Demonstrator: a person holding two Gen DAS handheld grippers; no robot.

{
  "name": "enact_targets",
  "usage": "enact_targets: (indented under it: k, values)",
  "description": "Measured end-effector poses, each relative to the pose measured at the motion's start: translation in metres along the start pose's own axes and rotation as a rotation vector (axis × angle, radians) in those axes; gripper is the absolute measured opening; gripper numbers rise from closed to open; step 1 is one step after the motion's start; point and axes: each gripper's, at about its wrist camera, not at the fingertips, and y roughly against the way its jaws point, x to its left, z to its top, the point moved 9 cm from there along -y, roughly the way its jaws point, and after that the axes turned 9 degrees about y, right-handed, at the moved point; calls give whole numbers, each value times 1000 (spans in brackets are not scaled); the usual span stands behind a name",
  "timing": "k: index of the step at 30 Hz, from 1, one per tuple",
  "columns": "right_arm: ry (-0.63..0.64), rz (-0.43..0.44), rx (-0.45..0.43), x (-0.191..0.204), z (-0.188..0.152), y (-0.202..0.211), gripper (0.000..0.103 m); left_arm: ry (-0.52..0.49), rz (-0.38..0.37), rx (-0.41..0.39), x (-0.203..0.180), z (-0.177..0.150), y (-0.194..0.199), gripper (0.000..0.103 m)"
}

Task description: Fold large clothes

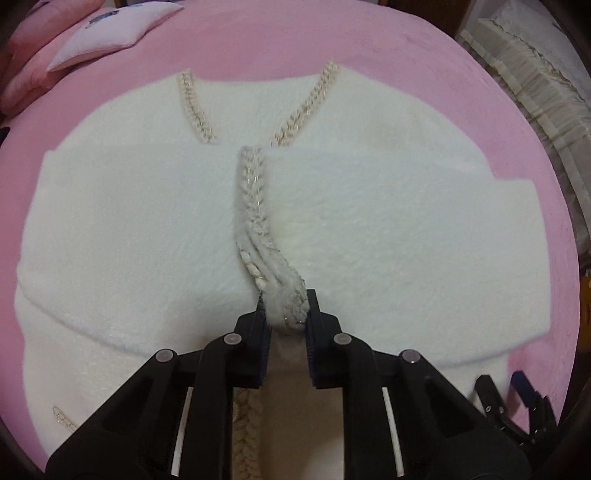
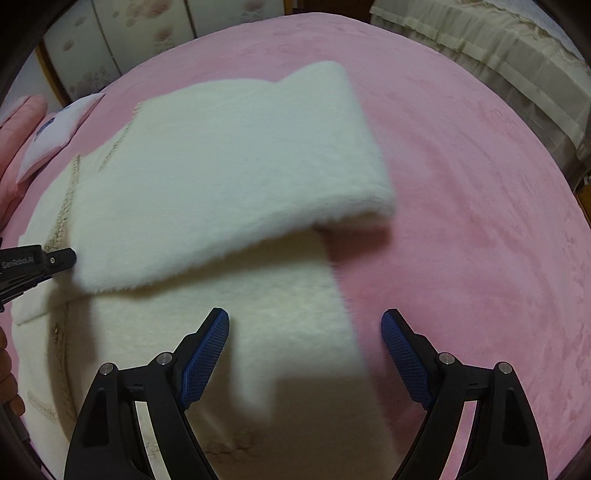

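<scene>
Pillows (image 1: 107, 33), pink and lilac, stacked at far left on pink bedspread (image 1: 424, 55). Fluffy white cardigan (image 1: 140, 229) spread flat across middle of bedspread, both sleeves folded in over chest, meeting at centre. Braided trim (image 1: 252, 192) running down front edge, V of same trim at neckline above. Left gripper (image 1: 286, 314) low at centre of left wrist view, jaws pinched on lower end of braided trim, bunched fabric pressed between pads. Right gripper (image 1: 517, 410) just visible at lower right, on cardigan's right edge. Beige fringed cloth (image 1: 524, 85) beyond bedspread at far right.

Right wrist view, left to right: left gripper tip (image 2: 59, 258) at left edge beside trim; cardigan (image 2: 221, 166) with folded sleeve lying across body, its cuff end slightly raised, blurred; right gripper (image 2: 304, 332) with jaws spread wide, nothing between pads, left finger over garment's hem, right finger over bare pink bedspread (image 2: 480, 221).
</scene>
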Motion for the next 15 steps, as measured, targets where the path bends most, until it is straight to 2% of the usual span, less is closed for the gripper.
enact_targets:
  k: [4, 8, 11, 14, 15]
  values:
    - [-13, 20, -7, -29, 2, -9, 86, 39, -119, -93, -22, 34, 35, 12]
    - [24, 28, -40, -30, 18, -11, 86, 66, -260, -258, -49, 94, 98, 12]
    - [23, 38, -58, -39, 35, -21, 84, 125, -351, -385, -51, 140, 151, 12]
    - [36, 35, -74, -40, 52, -29, 77, 160, -361, -506, -29, 164, 198, 12]
    - [40, 31, -77, -43, 57, -32, 71, 164, -350, -538, -19, 171, 208, 12]
